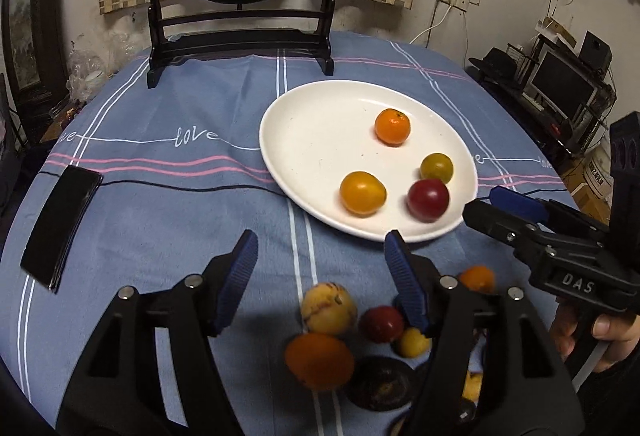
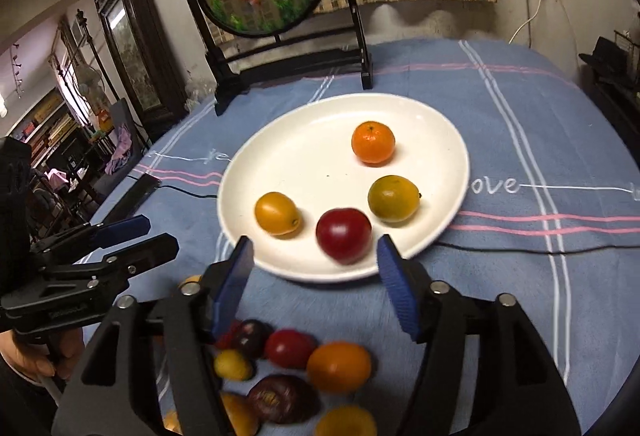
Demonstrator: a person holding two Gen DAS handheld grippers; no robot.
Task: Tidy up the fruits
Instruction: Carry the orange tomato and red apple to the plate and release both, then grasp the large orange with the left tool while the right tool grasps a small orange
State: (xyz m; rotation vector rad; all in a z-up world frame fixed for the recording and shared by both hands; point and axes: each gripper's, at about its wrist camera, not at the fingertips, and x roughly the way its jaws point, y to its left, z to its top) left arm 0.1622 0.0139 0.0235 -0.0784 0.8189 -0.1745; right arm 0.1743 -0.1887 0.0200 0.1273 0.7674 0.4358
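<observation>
A white plate (image 1: 320, 140) (image 2: 304, 156) on the blue cloth holds a mandarin (image 1: 392, 126), a greenish-yellow fruit (image 1: 436, 167), a yellow-orange fruit (image 1: 362, 193) and a red fruit (image 1: 427, 199). Several loose fruits (image 1: 328, 356) (image 2: 338, 366) lie in a pile on the cloth near me, under both grippers. My left gripper (image 1: 322, 240) is open and empty above the cloth, left of the plate's near rim. My right gripper (image 2: 315, 244) is open at the plate's near rim, just short of the red fruit (image 2: 343, 235), its pads not touching it.
A round goldfish screen on a black stand (image 1: 240, 48) stands at the table's far side. A black phone (image 1: 60, 224) lies at the left with a black cable (image 1: 180, 186) running across to the plate. A hand (image 1: 612, 332) holds the right gripper's handle.
</observation>
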